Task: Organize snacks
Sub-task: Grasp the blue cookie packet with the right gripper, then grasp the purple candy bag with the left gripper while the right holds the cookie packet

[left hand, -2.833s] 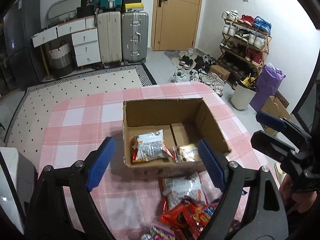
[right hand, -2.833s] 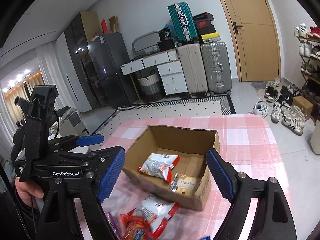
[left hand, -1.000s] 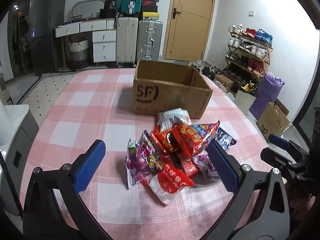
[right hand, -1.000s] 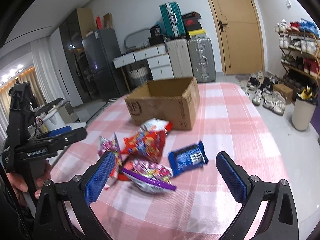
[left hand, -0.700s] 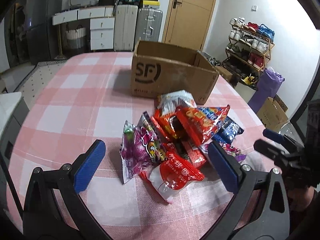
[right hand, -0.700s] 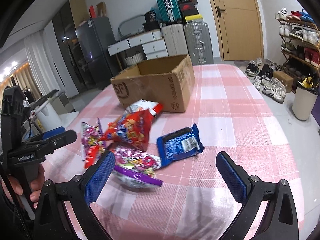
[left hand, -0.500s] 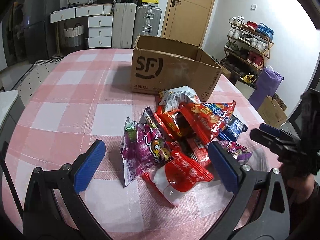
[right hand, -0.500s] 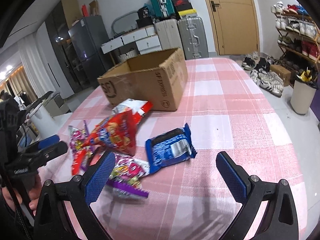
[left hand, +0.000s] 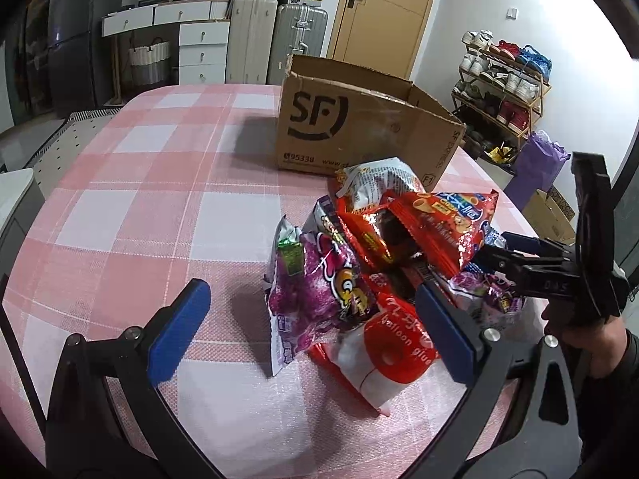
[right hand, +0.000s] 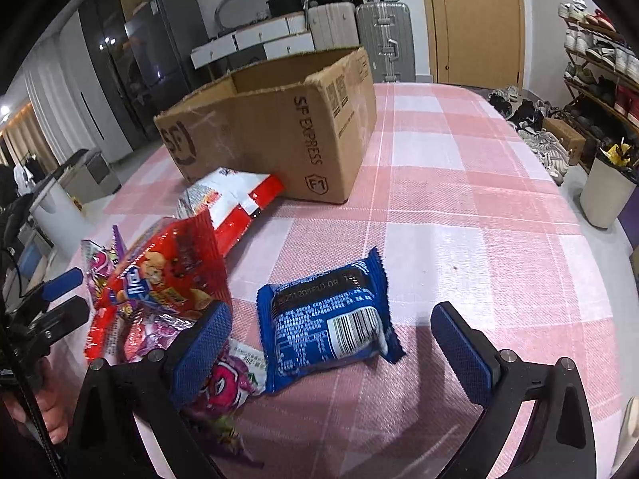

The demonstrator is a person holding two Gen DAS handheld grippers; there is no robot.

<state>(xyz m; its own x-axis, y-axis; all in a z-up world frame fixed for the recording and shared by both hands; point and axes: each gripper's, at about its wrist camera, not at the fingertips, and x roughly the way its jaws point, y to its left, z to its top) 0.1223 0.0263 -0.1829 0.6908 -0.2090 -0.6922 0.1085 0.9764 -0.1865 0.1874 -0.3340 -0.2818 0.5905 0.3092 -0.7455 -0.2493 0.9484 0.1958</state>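
Observation:
A pile of snack packets lies on the pink checked tablecloth (left hand: 139,199) in front of the open cardboard box (left hand: 359,127), which also shows in the right wrist view (right hand: 279,127). My left gripper (left hand: 311,327) is open, low over the table, with a purple packet (left hand: 315,291) and a red-and-white packet (left hand: 387,355) between its fingers. My right gripper (right hand: 331,343) is open around a blue cookie packet (right hand: 327,323), not touching it. A red biscuit bag (right hand: 167,275) and a white-and-red bag (right hand: 231,199) lie to its left. The box's inside is hidden.
Suitcases (left hand: 275,44) and white drawers (left hand: 199,40) stand at the back wall beside a door (left hand: 379,16). A shoe rack (left hand: 503,80) and a purple bag (left hand: 535,167) are to the right of the table. A white bin (right hand: 607,191) stands past the table's right edge.
Both grippers have dropped from above the box to table height and closed in on the pile. The right gripper has come up around the blue packet. Both stay open.

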